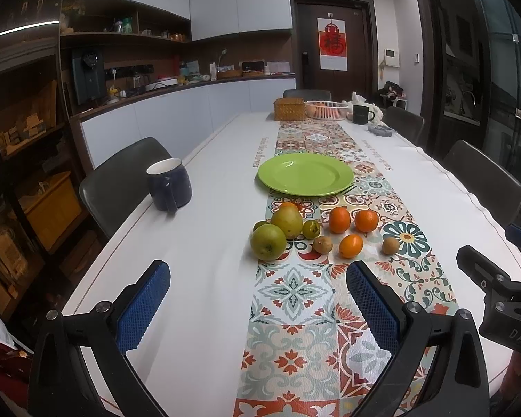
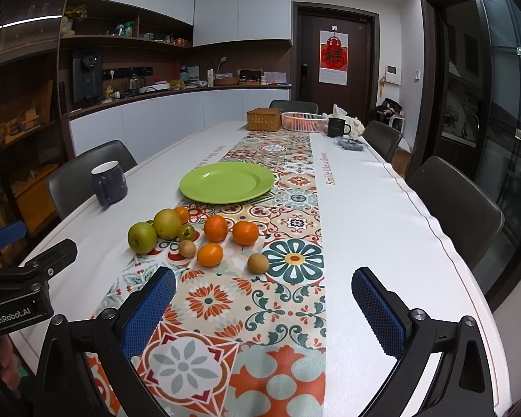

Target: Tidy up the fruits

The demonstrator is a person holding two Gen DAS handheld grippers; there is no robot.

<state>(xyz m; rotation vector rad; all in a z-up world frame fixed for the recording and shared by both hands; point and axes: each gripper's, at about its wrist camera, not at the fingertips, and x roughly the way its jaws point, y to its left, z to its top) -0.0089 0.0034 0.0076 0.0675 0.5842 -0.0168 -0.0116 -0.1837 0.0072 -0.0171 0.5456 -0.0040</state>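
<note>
A green plate (image 1: pixel 305 173) (image 2: pixel 226 181) lies empty on the patterned runner. In front of it sits a cluster of fruit: a green apple (image 1: pixel 268 242) (image 2: pixel 142 237), a yellow-green pear (image 1: pixel 287 221) (image 2: pixel 167 223), two oranges (image 1: pixel 339 220) (image 2: pixel 215 228), a small orange kumquat (image 1: pixel 350 246) (image 2: pixel 209 254), small brown fruits (image 1: pixel 390 245) (image 2: pixel 258 263) and small green ones (image 1: pixel 311 229). My left gripper (image 1: pixel 258 299) is open and empty, short of the fruit. My right gripper (image 2: pixel 264 304) is open and empty, short of the brown fruit.
A dark blue mug (image 1: pixel 169 184) (image 2: pixel 109 182) stands left of the plate. At the far end are a woven box (image 1: pixel 290 108), a pink basket (image 1: pixel 326 109) and a dark mug (image 1: pixel 362 114). Chairs (image 2: pixel 458 205) line both table sides.
</note>
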